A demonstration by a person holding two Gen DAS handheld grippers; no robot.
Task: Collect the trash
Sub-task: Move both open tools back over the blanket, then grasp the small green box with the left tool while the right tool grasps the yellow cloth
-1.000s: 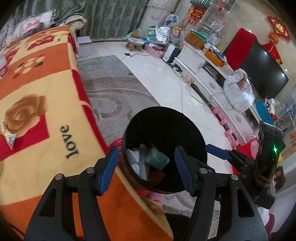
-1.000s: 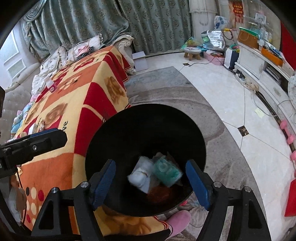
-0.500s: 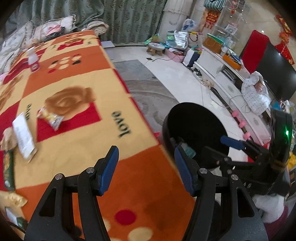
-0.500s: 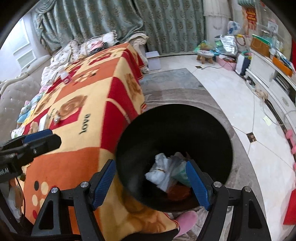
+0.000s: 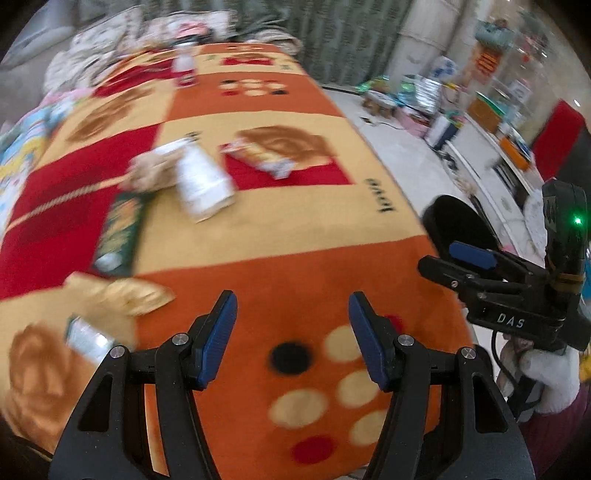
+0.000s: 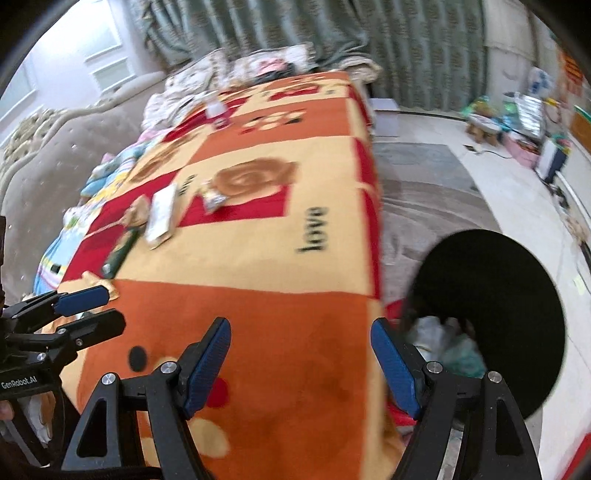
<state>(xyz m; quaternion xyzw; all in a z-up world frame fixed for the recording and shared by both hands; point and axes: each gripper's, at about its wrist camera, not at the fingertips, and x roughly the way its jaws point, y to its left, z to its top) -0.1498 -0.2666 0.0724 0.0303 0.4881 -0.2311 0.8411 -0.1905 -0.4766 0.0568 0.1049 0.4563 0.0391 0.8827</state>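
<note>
Blanket [image 6: 280, 236] over surface: fleecy cloth, matt, orange, cream and red.
Left tongs [image 5: 291, 334], right tongs [image 6: 301, 365]: matt black plastic arms, bright metal rivets, blue ribbed pads [image 5: 218, 336].
Bin [image 6: 513, 295]: smooth black plastic, dull sheen.
White packet [image 5: 201, 181]: paper look.
Snack wrapper [image 5: 258, 157]: glossy film.
Curtain [image 6: 332, 33]: patterned green cloth.
Floor [image 6: 517, 199]: glossy pale tile.

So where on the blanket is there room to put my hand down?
The near orange patch of the blanket with the dots is bare, and so is the cream strip by the word love. It is crowded further left, around the white packet, green wrapper and golden wrapper.
</note>
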